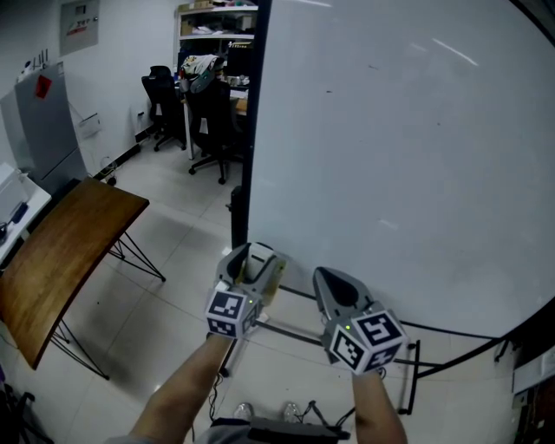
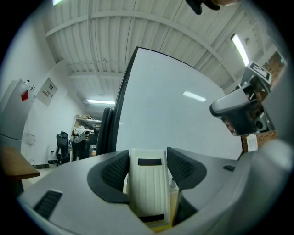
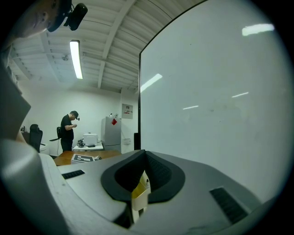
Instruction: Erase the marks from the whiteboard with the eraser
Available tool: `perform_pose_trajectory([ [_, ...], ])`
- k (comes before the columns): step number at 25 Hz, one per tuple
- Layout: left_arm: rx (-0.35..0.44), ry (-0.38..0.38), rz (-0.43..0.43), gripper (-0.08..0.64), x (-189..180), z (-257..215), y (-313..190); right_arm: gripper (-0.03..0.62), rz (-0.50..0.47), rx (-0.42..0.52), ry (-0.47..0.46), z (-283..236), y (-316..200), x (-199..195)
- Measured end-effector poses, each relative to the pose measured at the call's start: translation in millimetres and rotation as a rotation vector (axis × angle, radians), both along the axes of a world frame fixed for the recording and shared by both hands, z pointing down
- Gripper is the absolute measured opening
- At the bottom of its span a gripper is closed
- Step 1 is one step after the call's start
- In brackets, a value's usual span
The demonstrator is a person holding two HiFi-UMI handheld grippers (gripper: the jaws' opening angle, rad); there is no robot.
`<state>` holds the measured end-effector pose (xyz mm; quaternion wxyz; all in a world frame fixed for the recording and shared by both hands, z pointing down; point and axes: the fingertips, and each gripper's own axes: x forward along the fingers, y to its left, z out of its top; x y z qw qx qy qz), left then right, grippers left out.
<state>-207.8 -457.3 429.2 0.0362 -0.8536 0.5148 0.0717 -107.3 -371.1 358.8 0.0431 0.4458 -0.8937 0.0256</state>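
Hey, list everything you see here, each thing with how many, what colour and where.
whiteboard: one, white with a dark frame, upright at the right, nearly blank
eraser: one, cream, between the left tool's jaws
table: one, brown wood on thin black legs, at the left
office chairs: two, black, at the back
cabinet: one, grey, far left by the wall
shelves: one unit, white, at the back
person: one, dark clothes, standing far off in the right gripper view
left tool: one, grey, shut on the eraser
right tool: one, grey, jaws together, empty
forearms: two, bottom of the head view
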Motion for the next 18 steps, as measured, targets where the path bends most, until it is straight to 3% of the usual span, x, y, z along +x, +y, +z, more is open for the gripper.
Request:
perform_pose_trajectory([
  [4, 0.010, -0.011, -0.002, 0.259, 1, -4, 2, -0.003, -0.006, -0.002, -0.003, 0, 1, 0],
  [12, -0.041, 0.015, -0.016, 0.259, -9, 23, 7, -0.003, -0.005, -0.012, -0.015, 5, 5, -1],
  [18, -0.071, -0.007, -0.021, 0.259, -11, 33, 6, -0.003, 0.009, -0.017, -0.015, 9, 7, -1],
])
